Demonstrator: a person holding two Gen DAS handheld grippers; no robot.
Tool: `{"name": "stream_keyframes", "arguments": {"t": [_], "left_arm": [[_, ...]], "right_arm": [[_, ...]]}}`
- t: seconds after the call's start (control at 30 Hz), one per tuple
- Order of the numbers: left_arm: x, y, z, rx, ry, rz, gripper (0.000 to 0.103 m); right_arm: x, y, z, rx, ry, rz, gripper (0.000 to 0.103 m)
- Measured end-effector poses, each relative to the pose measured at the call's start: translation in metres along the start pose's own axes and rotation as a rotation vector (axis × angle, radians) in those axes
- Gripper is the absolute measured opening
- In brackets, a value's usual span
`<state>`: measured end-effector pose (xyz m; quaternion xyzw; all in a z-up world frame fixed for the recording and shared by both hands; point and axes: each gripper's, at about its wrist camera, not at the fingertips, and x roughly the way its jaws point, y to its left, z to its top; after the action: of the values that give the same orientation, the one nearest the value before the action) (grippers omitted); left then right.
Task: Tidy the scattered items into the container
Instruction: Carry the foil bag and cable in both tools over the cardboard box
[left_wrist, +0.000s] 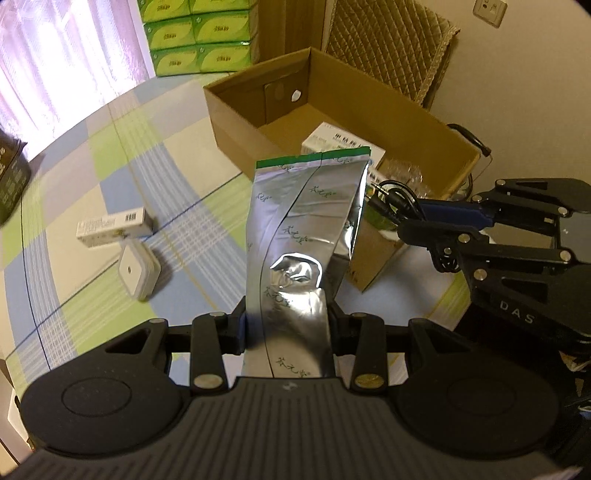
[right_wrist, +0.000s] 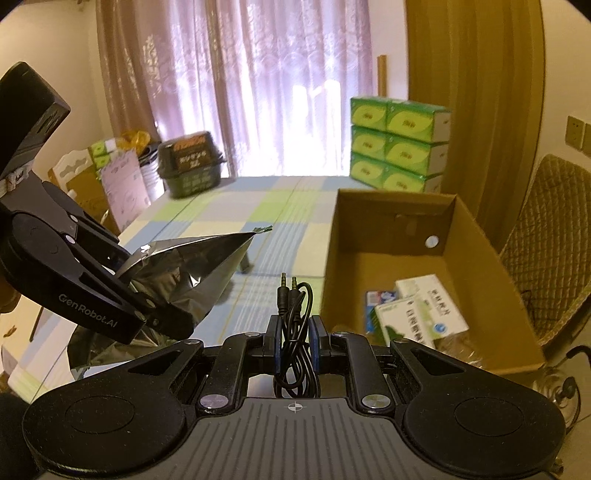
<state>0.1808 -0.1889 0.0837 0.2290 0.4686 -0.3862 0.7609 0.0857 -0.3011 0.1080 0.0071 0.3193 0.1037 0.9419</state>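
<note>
The left gripper (left_wrist: 288, 325) has its jaws closed on the lower part of a silver foil pouch (left_wrist: 306, 221), which stands up from the grip with its green-edged top pointing toward the cardboard box (left_wrist: 236, 122). The pouch is lifted clear of the checked tabletop (left_wrist: 92, 177). Just right of it, the right gripper (right_wrist: 295, 339) has its jaws pressed together on a bundled black audio cable (right_wrist: 293, 332), whose two plug ends stick up above the grip; the bundle hangs in the air near the box's near wall.

On the tabletop to the left of the pouch lie a small white square device (left_wrist: 138, 271) and, just behind it, a small white carton (left_wrist: 114, 225), both well apart from the box.

Farther on, the open cardboard box sits on the tabletop's right side. Inside, at its near end, rest white medicine boxes (right_wrist: 424, 306) with green print and a smaller blue-and-white pack (right_wrist: 380, 299); the far end of its floor is bare.

Beyond the box stands a stack of green tissue packs (right_wrist: 399, 147), and a dark green container (right_wrist: 192, 162) sits at the tabletop's far left edge, before a pale curtain (right_wrist: 258, 74).
</note>
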Motion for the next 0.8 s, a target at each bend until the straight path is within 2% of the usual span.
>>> {"name": "stream_keyframes", "arguments": {"t": [0.53,0.8], "left_arm": [[0.012,-0.039,0.067,0.003,0.006,-0.055,0.034],[0.031,-0.048,0.097,-0.103,0.026,-0.074,0.034]], "right_arm": [[-0.005,-0.072,0.02,0.029,-0.039,-0.118,0.018],[0.001,-0.097,0.021,0.05,-0.038,-0.146,0.018]]}}
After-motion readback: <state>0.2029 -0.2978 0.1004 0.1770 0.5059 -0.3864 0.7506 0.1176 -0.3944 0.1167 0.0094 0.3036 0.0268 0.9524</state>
